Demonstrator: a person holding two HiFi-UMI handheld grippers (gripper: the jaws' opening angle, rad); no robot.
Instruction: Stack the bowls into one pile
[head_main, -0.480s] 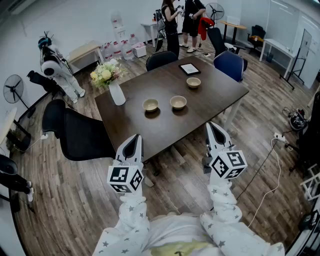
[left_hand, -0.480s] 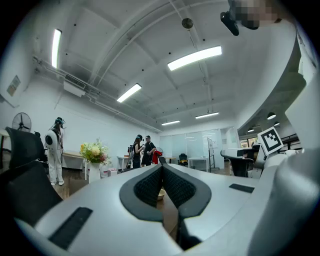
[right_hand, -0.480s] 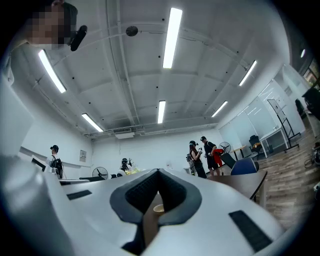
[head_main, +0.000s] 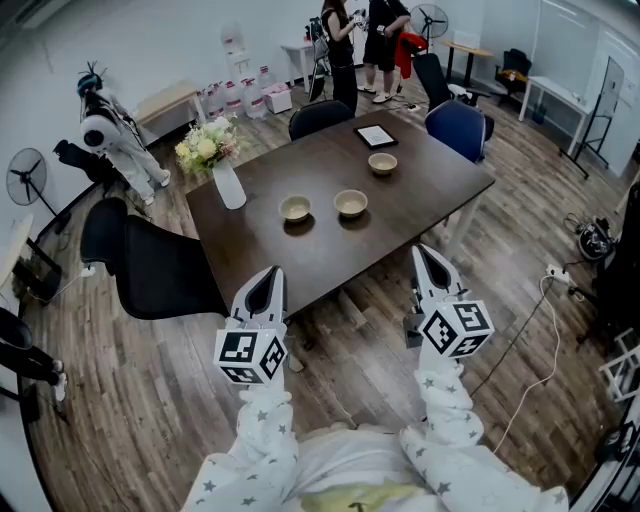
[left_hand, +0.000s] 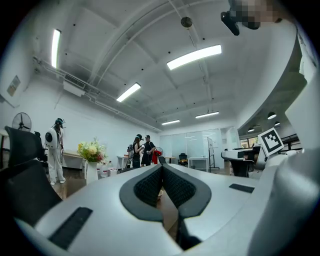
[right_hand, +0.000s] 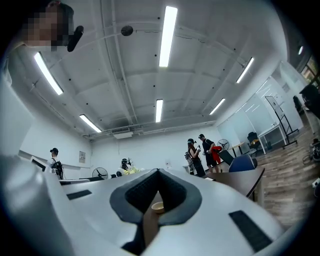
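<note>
Left bowl (head_main: 295, 208), middle bowl (head_main: 351, 203) and far right bowl (head_main: 383, 163) sit apart on the surface (head_main: 330, 255); nearer, left gripper (head_main: 267, 274) and right gripper (head_main: 426, 252) (both empty) have jaws closed.

White star-print sleeves (head_main: 262, 450); pale grey left tongs (head_main: 268, 272) and right tongs (head_main: 425, 250) with black pads (left_hand: 147, 187), 2 marker cubes (head_main: 250, 357)

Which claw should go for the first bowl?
Probably left: the left claw faces the nearest cream round bowl across the dark wooden table; the right claw hangs beside the table's edge.
</note>
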